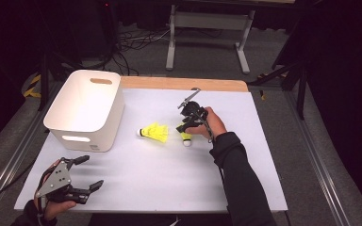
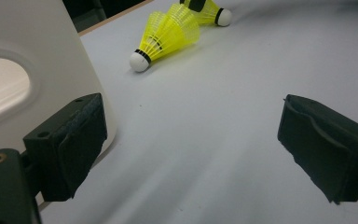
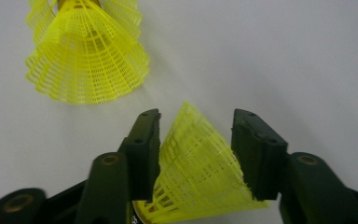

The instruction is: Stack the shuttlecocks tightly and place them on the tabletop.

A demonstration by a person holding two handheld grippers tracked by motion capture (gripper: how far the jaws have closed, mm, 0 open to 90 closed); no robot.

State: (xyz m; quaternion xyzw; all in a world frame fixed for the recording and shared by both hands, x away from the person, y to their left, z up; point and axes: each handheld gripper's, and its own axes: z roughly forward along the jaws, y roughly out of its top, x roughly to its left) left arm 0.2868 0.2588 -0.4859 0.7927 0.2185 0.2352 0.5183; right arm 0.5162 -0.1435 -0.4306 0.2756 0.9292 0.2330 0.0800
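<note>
Right gripper point(image 3: 196, 154) seemingly pinches 1 yellow shuttlecock point(image 3: 200, 172); left gripper point(image 2: 191, 149) jaws spread wide

2 yellow mesh shuttlecocks point(image 1: 154, 133) on white table; one point(image 3: 198, 172) lying betw claw pads

The high view looks forward and down over the whole counter point(image 1: 136, 188). The left gripper view sits low, facing across it toward two shuttlecocks point(image 2: 168, 35). The right gripper view hangs close above those same shuttlecocks point(image 3: 88, 56).
</note>
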